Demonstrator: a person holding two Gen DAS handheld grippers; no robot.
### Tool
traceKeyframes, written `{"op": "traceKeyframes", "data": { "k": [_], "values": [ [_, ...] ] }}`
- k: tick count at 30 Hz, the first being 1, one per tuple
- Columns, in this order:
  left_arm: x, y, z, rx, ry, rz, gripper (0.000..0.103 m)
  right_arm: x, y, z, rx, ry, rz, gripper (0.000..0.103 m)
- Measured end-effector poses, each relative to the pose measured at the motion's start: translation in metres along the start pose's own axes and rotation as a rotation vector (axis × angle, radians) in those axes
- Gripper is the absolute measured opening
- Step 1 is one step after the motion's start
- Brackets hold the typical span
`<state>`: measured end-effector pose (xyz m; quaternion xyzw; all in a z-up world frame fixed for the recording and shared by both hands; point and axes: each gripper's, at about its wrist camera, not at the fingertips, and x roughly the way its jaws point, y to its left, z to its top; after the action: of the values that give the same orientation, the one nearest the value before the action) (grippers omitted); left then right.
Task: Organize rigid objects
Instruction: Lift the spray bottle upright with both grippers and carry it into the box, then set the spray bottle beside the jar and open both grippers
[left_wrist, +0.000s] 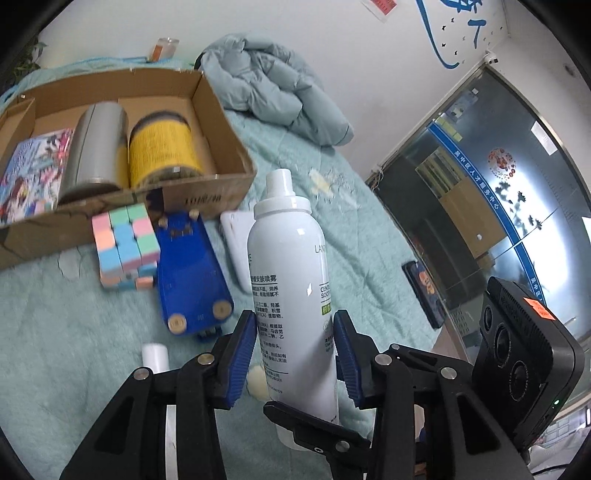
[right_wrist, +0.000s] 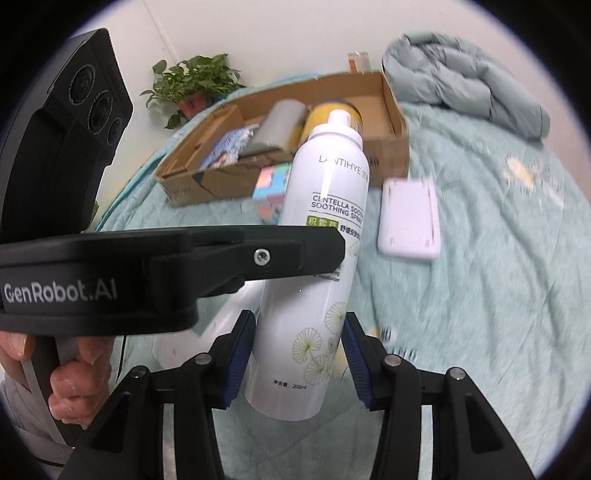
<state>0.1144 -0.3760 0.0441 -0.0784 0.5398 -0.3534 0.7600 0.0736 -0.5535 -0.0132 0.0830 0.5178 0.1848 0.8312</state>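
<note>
A white spray bottle (left_wrist: 291, 280) stands upright between both grippers; it also shows in the right wrist view (right_wrist: 317, 236). My left gripper (left_wrist: 295, 347) has its blue pads around the bottle's lower body, the left pad touching, the right with a small gap. My right gripper (right_wrist: 299, 354) is shut on the bottle near its base. A cardboard box (left_wrist: 207, 192) at the back left holds a book (left_wrist: 33, 173), a silver can (left_wrist: 92, 151) and a yellow can (left_wrist: 162, 147). A pastel cube (left_wrist: 125, 247) lies in front of the box.
A blue plate with wooden pegs (left_wrist: 188, 273), a white flat case (right_wrist: 410, 218), a small white cap (left_wrist: 155, 356) and a dark phone (left_wrist: 424, 291) lie on the teal bedspread (left_wrist: 55, 332). A bundled jacket (left_wrist: 273, 77) sits at the back. A potted plant (right_wrist: 195, 81) stands by the wall.
</note>
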Motion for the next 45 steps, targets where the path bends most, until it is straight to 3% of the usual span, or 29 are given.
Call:
{"op": "traceKeyframes", "data": {
  "k": [13, 19, 26, 35, 45],
  "values": [
    [-0.015, 0.000, 0.086, 0.039, -0.113, 0.015, 0.040, -0.003, -0.002, 0.069, -0.119, -0.094, -0.027, 0.047],
    [-0.015, 0.006, 0.120, 0.049, -0.146, 0.048, 0.040, 0.007, -0.006, 0.102, -0.157, -0.102, -0.025, 0.047],
    [-0.012, 0.034, 0.172, 0.002, -0.170, 0.030, 0.040, 0.024, -0.013, 0.149, -0.191, -0.082, 0.001, 0.047],
    [0.028, 0.068, 0.229, -0.027, -0.120, 0.040, 0.040, 0.064, -0.043, 0.201, -0.180, 0.016, 0.035, 0.047],
    [0.105, 0.099, 0.236, -0.099, 0.010, 0.043, 0.039, 0.113, -0.077, 0.195, -0.129, 0.120, -0.023, 0.044]
  ]
}}
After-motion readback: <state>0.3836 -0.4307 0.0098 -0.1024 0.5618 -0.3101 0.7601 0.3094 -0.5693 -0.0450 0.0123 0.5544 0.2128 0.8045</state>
